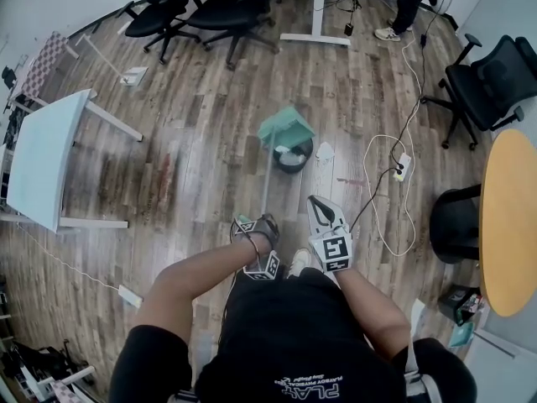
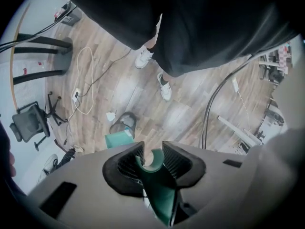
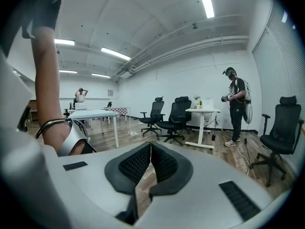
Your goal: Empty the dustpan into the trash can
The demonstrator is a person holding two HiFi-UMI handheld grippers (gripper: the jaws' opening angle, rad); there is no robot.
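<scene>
Left gripper (image 2: 152, 151) fingers clamp dustpan handle (image 2: 159, 185). Long axis runs ahead of fingers to dustpan (image 1: 285, 128), which is over trash can (image 1: 295, 159). Right gripper (image 3: 148, 151) fingers closed, empty, farther off.

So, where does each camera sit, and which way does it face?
Head view: on the person's head, facing steeply down; shows both arms, left gripper, right gripper, dustpan at trash can.
Left gripper view: on that gripper, facing down past the clamped dustpan handle; shows torso, shoes.
Right gripper view: on that gripper, shut and empty, facing roughly level at office chairs; shows left forearm.
Shared: the first two both show dustpan and trash can.
</scene>
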